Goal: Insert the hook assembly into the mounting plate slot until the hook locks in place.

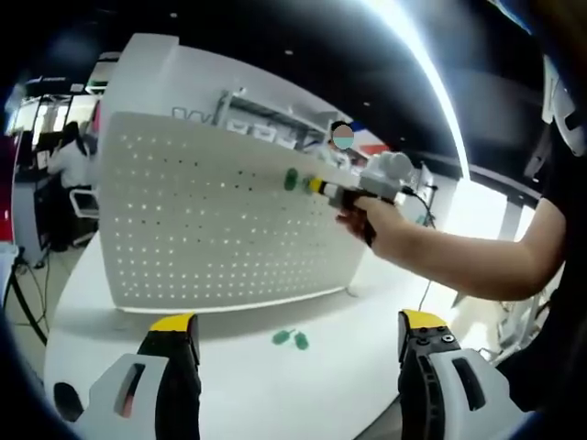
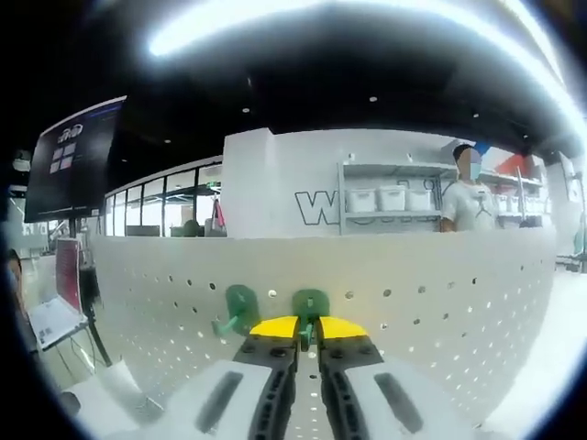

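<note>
at the pegboard (image 2: 413, 302) face, the right hand-held gripper (image 2: 308, 332) has its yellow-tipped jaws pinched together on a green hook (image 2: 310, 307) whose round base sits against the perforated panel, with a second green hook (image 2: 238, 310) already hanging just beside it at about nine o'clock. from the left gripper view the same scene shows near one o'clock: a hand (image 1: 371, 216) pushing that tool toward the board, the green hook (image 1: 292, 180) at its tip. the left hand-held gripper (image 1: 298, 337) stands open and empty over the white bench (image 1: 238, 385), where two spare green hooks (image 1: 292, 339) lie near the board's foot. the step looks like the final seating, so the push should run square to the panel, pegs lined up with the holes, steady pressure and no twisting. i cannot tell whether it has locked. the grip is best kept until the base sits flush.
</note>
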{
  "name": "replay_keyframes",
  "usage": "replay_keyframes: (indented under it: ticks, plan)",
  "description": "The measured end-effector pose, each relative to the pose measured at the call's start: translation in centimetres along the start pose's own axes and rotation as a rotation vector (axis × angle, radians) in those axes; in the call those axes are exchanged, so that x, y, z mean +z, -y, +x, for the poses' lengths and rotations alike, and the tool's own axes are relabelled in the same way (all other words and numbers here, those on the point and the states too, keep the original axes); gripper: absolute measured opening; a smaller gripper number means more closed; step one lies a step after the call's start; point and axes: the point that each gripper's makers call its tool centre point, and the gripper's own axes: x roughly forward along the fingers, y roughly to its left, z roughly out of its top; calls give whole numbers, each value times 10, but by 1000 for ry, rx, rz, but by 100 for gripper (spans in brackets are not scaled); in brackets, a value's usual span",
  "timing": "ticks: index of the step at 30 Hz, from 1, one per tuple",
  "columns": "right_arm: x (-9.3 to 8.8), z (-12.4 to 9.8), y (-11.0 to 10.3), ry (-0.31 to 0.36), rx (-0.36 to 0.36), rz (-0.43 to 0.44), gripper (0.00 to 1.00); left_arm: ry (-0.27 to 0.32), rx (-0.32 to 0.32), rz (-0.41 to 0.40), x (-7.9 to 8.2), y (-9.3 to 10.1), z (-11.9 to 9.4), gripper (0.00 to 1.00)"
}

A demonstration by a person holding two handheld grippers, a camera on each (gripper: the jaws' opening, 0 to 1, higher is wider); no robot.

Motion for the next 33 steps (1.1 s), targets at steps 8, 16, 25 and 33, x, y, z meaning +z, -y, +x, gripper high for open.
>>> replay_keyframes:
  ticks: [8, 16, 25, 33]
  plan:
    - [13, -9, 3, 30, 5, 21, 16, -5, 15, -1, -4, -1, -5, 91]
    - [24, -30, 7, 55, 40, -37, 21, -28, -3, -3, -11, 10, 0, 95]
    - [10, -68, 32, 23, 28, -46, 23, -60, -1, 2, -19, 13, -2, 97]
    - [-6, -96, 45, -24, 43, -51, 26, -84, 19, 0, -28, 12, -5, 100]
